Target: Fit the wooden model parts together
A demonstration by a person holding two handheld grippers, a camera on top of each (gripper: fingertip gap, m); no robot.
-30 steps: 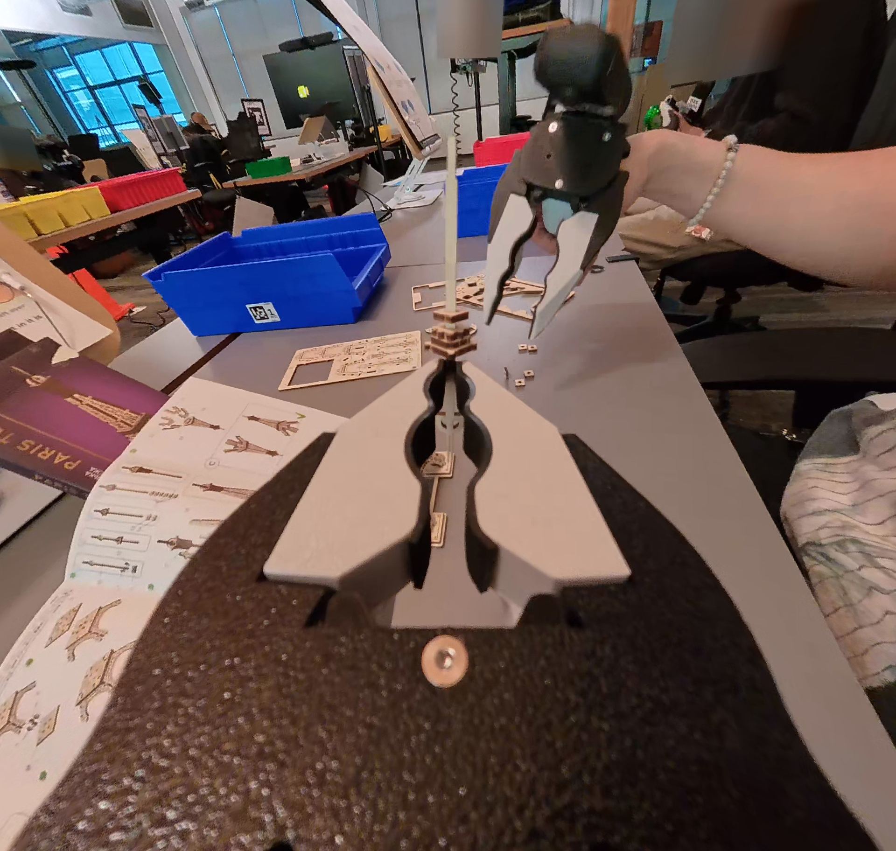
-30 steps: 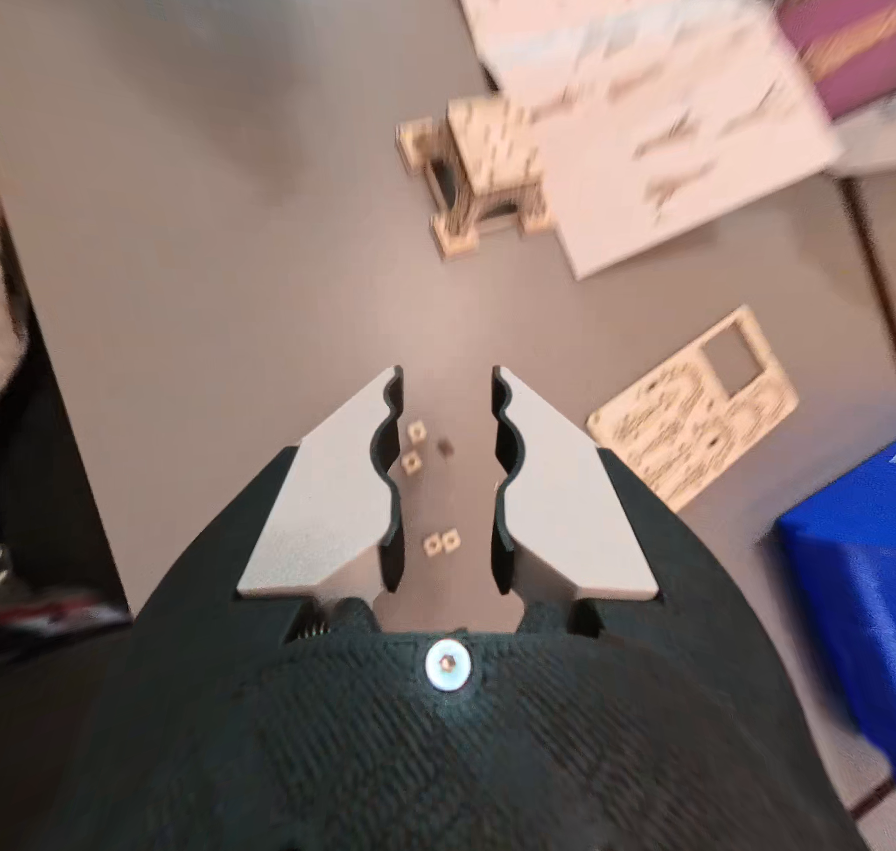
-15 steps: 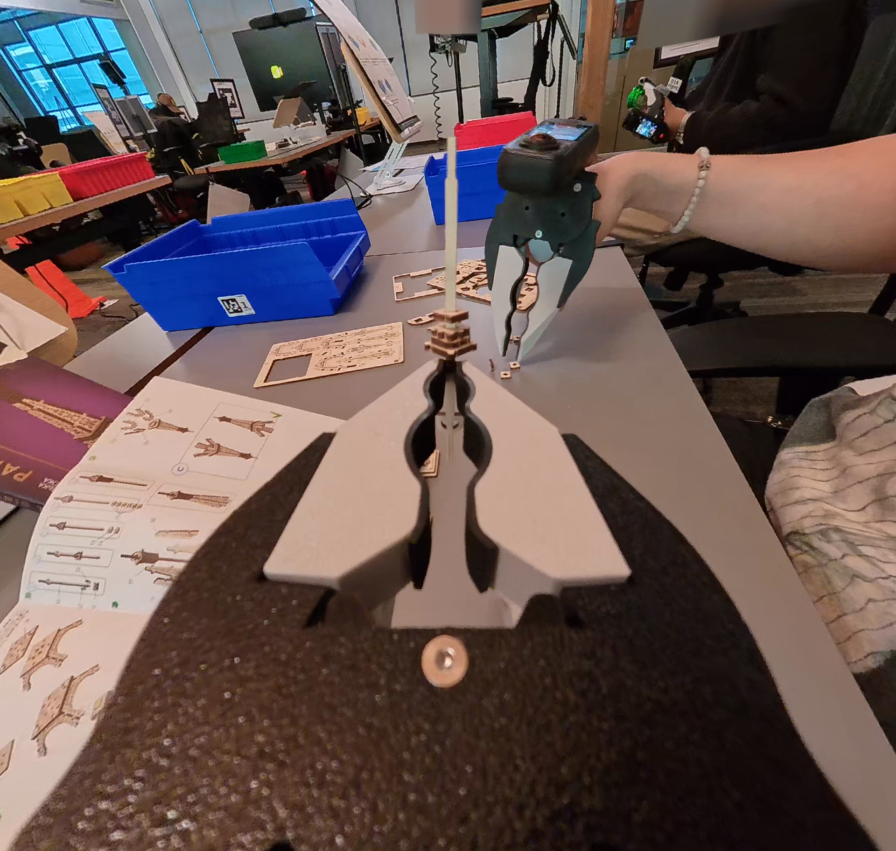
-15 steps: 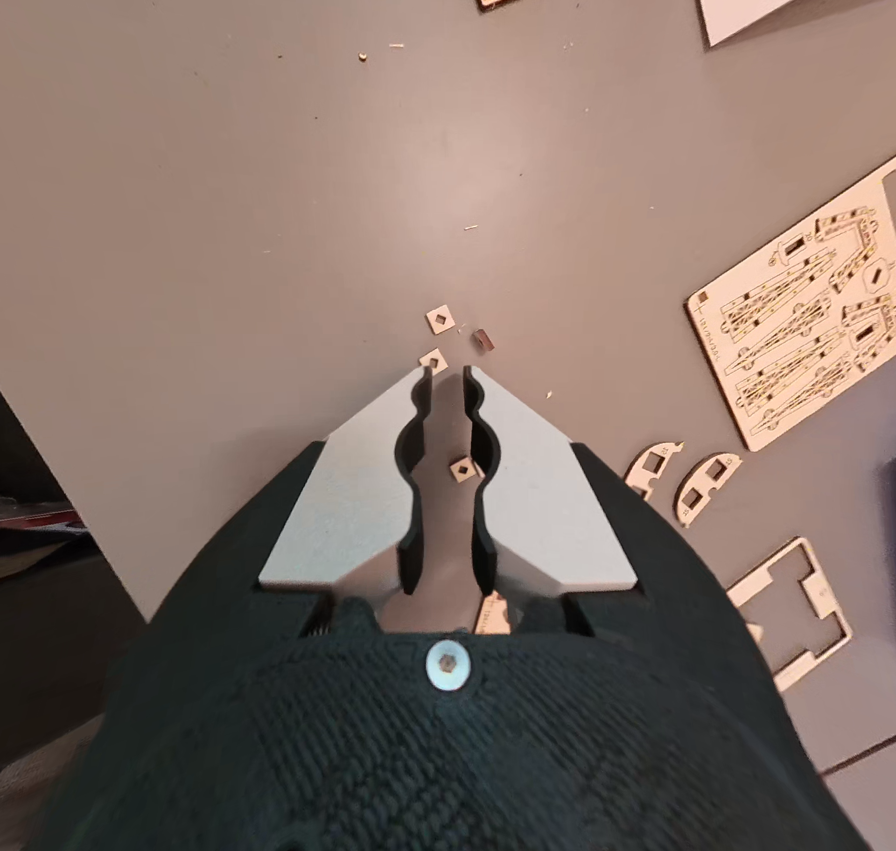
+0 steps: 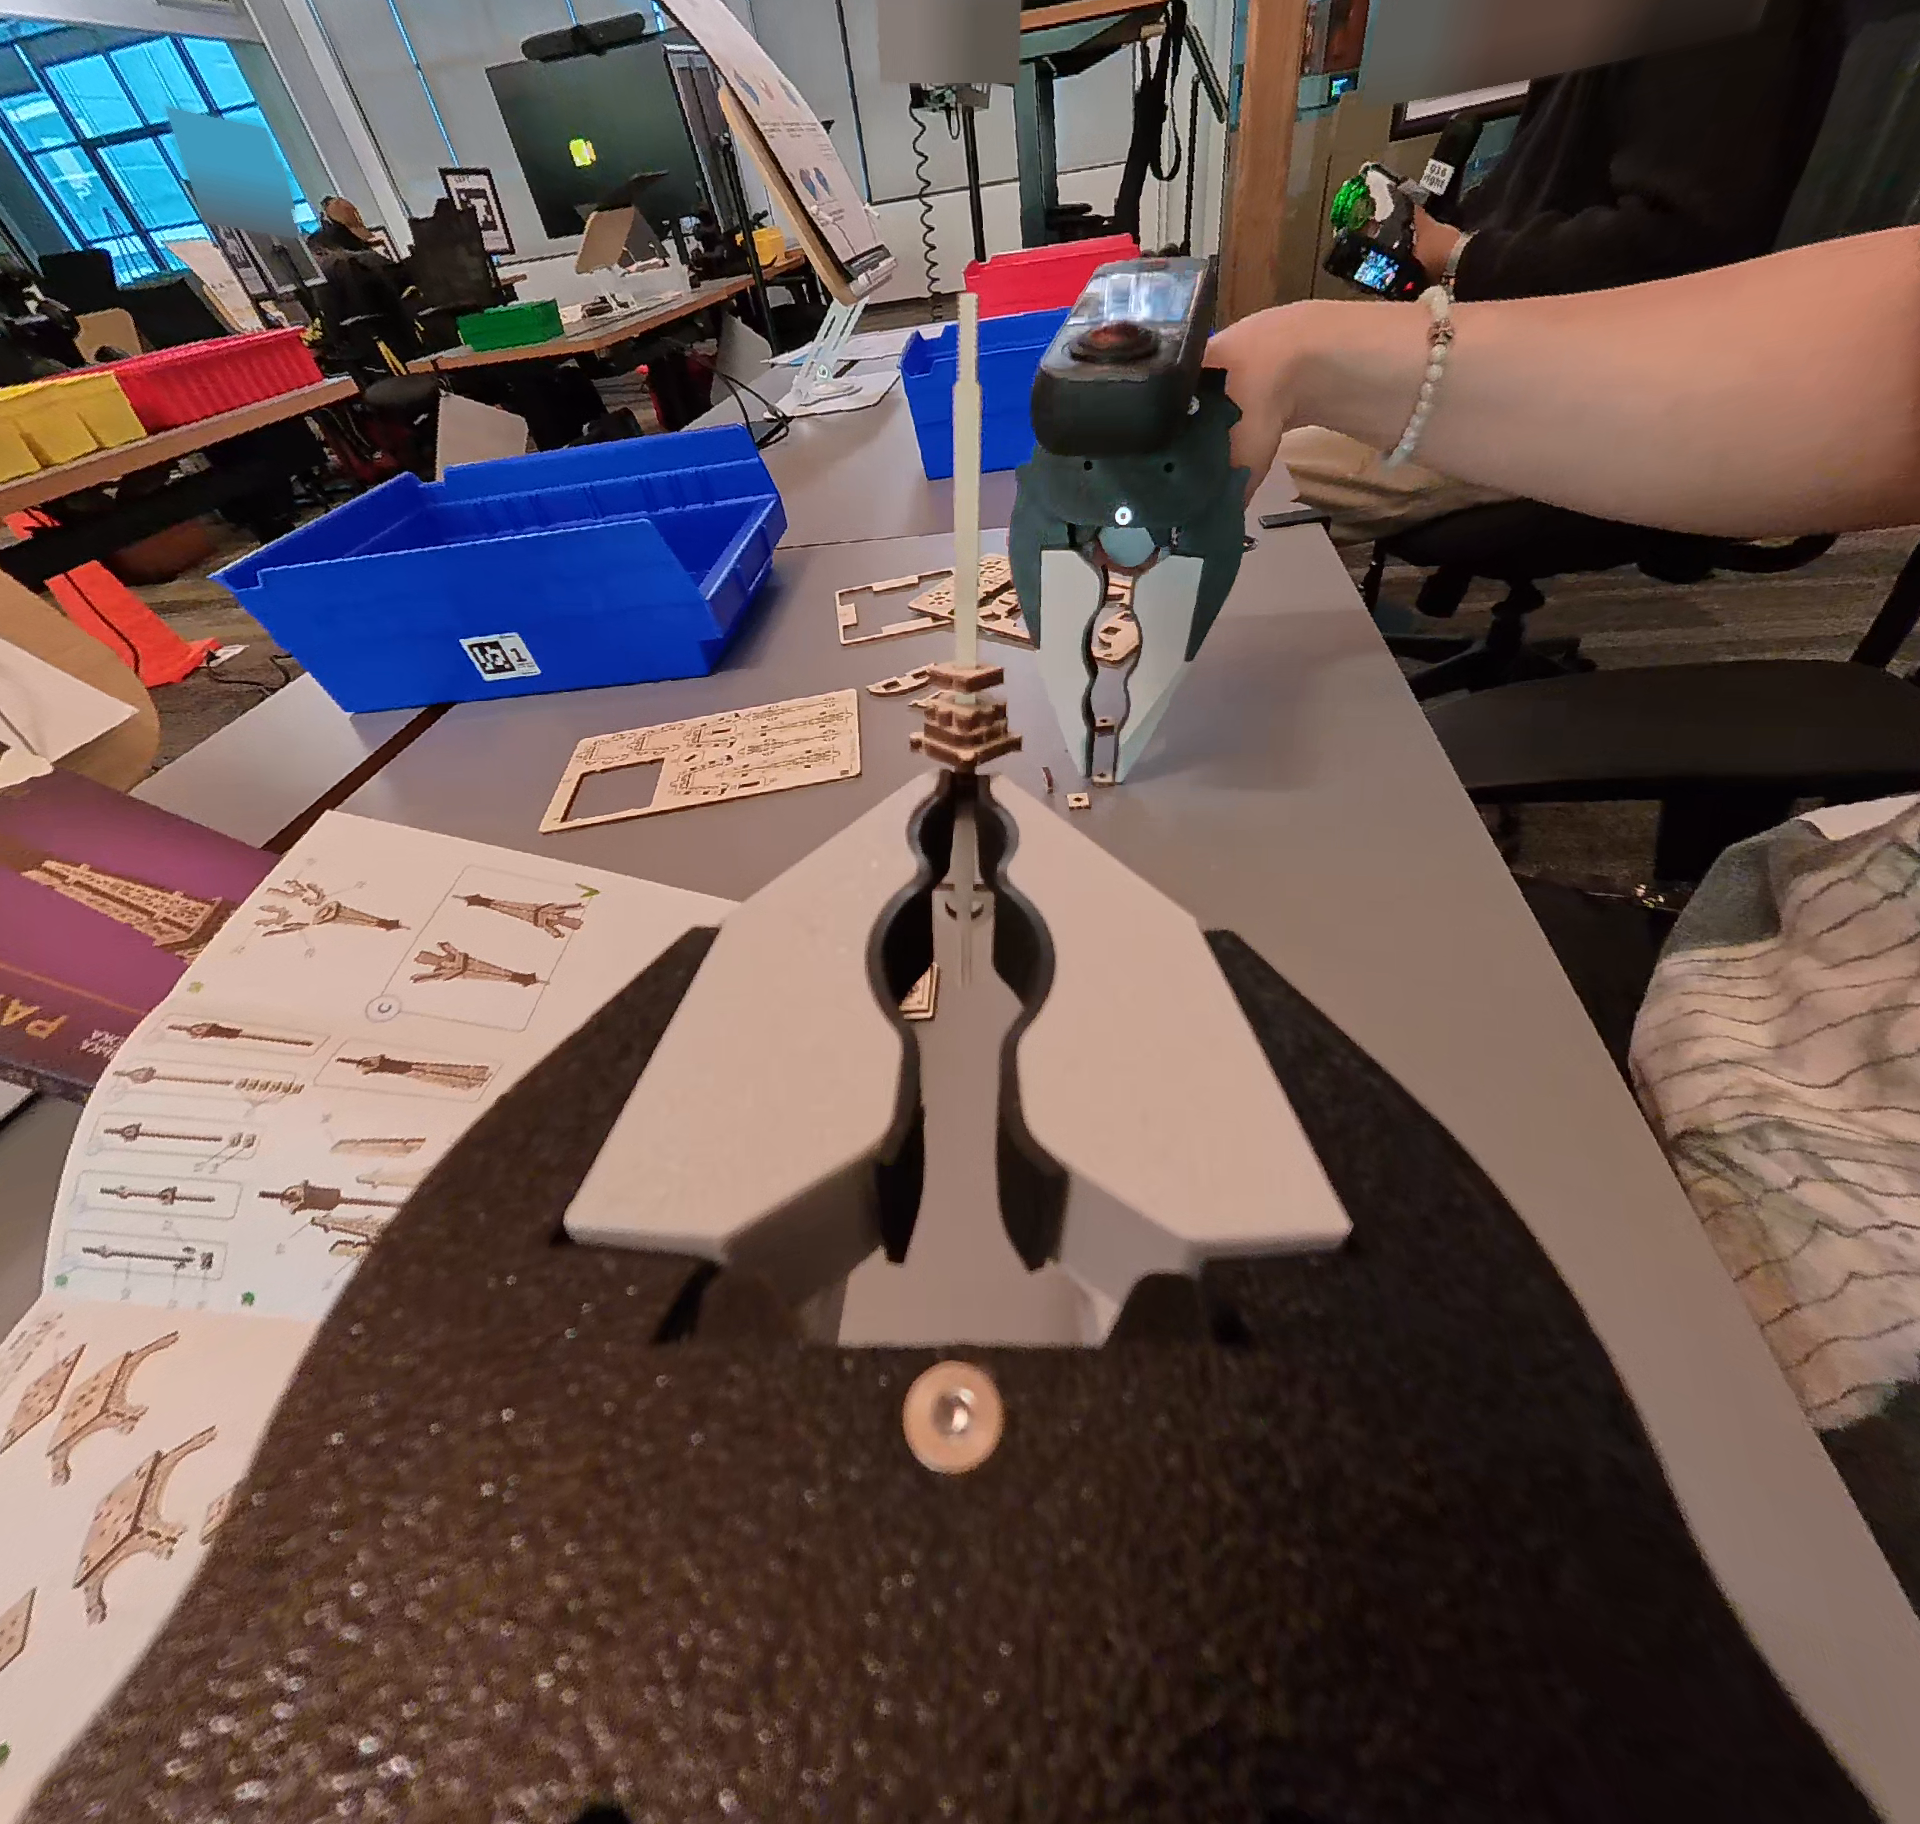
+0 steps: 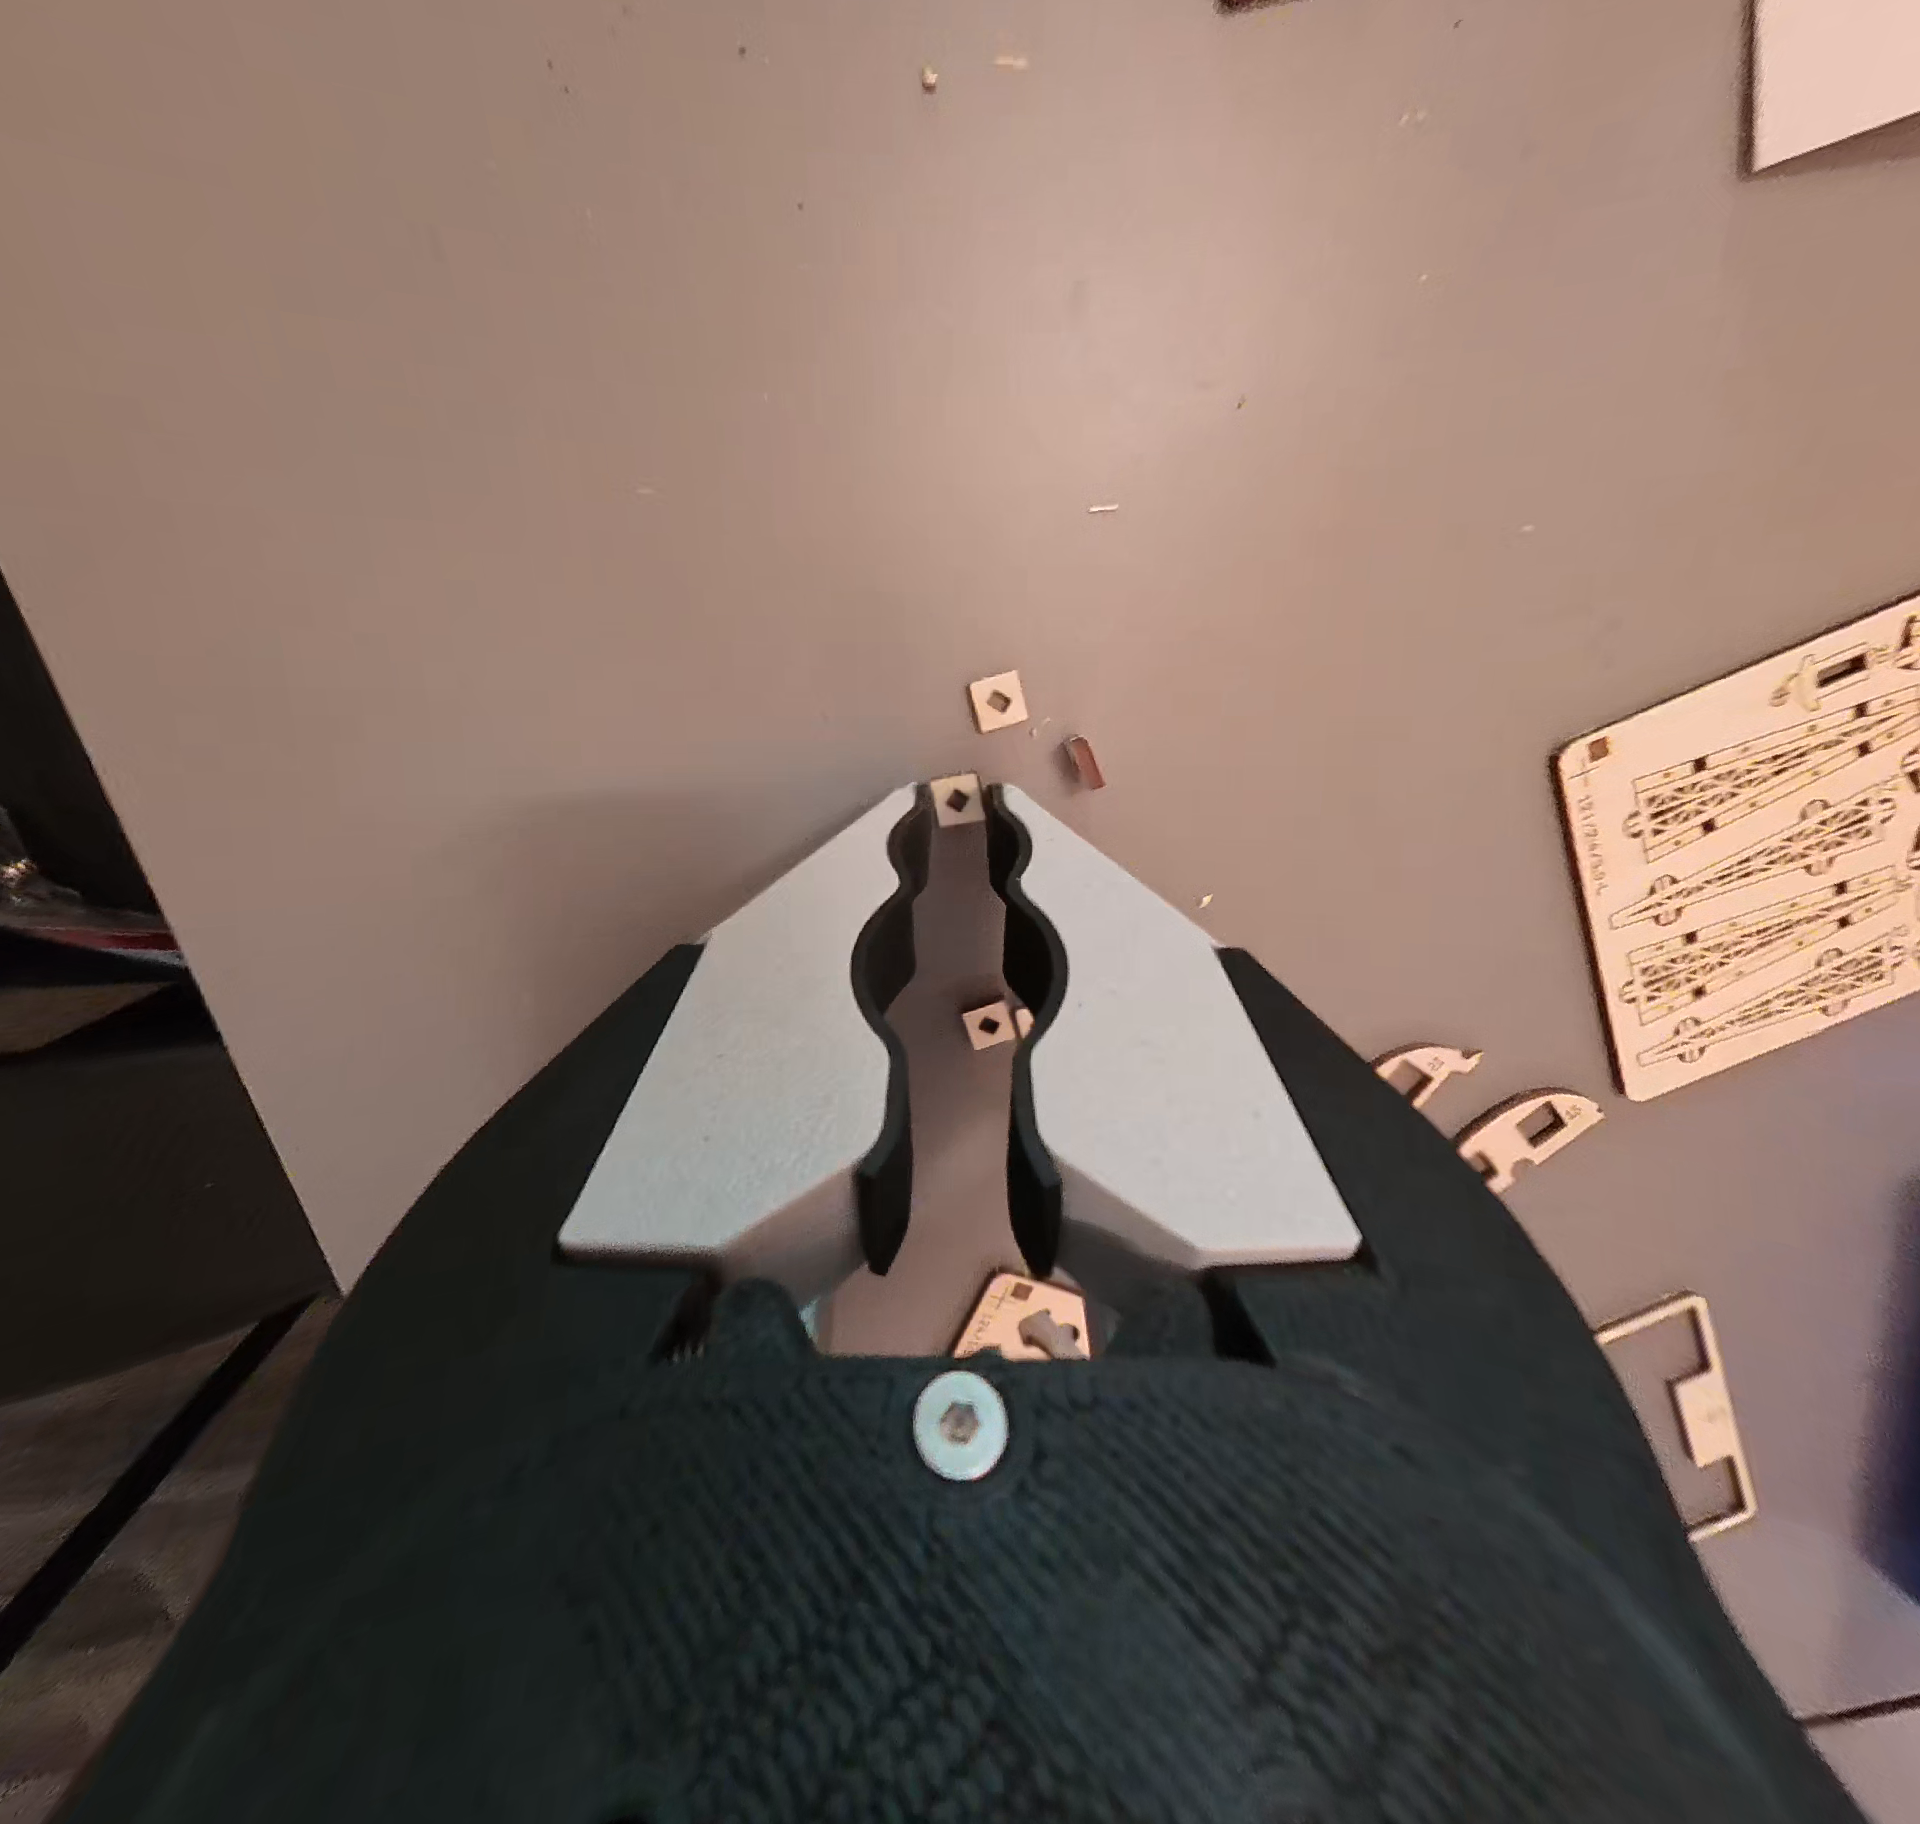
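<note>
My left gripper (image 5: 961,787) is shut on a wooden spire (image 5: 966,486), a thin upright rod with several small square pieces stacked on it (image 5: 961,725) just above my fingertips. My right gripper (image 5: 1101,772) points straight down at the grey table (image 5: 1299,891), just right of the spire. In the right wrist view its tips (image 6: 958,800) are closed on a small square wooden piece with a hole (image 6: 957,804) that lies on the table. A second square (image 6: 998,703) and a small brown block (image 6: 1084,765) lie just beyond. A third square (image 6: 987,1026) lies between the fingers.
A wooden part sheet (image 6: 1756,901), two arched pieces (image 6: 1527,1135) and an empty frame (image 6: 1683,1411) lie to the right. Blue bins (image 5: 520,569), an instruction sheet (image 5: 343,1047) and a purple box (image 5: 94,922) sit to the left. The table edge (image 6: 208,995) is close on the left.
My right gripper has come down to the table and narrowed from wide open to closed around the small square piece. My left gripper still holds the spire upright.
</note>
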